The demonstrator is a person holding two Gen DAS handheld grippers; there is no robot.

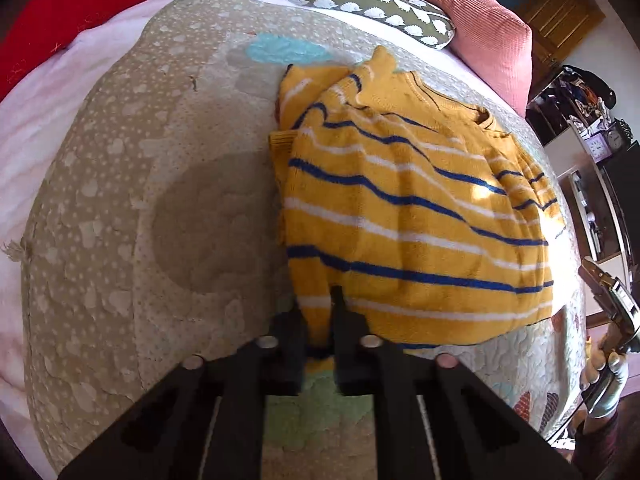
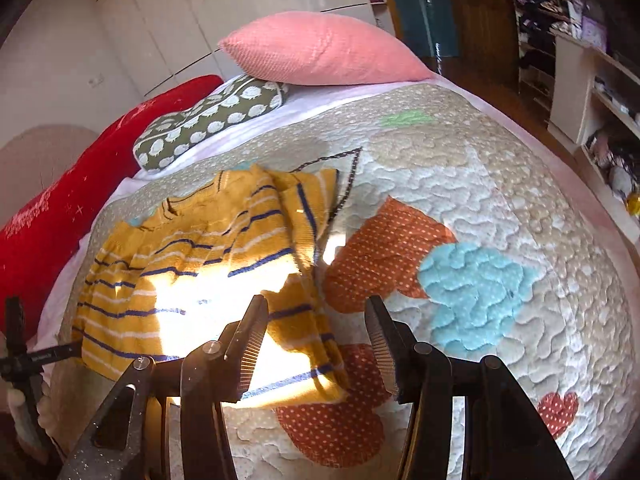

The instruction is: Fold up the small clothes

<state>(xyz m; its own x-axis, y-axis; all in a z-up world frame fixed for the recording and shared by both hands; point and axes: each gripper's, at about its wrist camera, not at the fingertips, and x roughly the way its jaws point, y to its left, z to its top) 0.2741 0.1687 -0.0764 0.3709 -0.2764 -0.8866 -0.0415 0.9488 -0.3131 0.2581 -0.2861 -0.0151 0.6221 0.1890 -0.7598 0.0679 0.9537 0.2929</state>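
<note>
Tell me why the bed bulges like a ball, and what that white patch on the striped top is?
Both views: fisheye lenses curve the quilt and darken the corners. Right wrist view: direct sunlight bleaches part of the sweater, hiding its stripes there. Left wrist view: the sweater is evenly lit, with slight blur around the left gripper fingers.

**Two wrist cameras over one bed**

The left wrist view looks down from close above the quilt (image 1: 100, 208), along its fingers toward the pillows. The right wrist view sits a little higher and farther back, facing the headboard end. Both show the striped sweater (image 1: 404, 216) (image 2: 192, 264) and pink pillow (image 1: 476, 16) (image 2: 320, 50).
</note>
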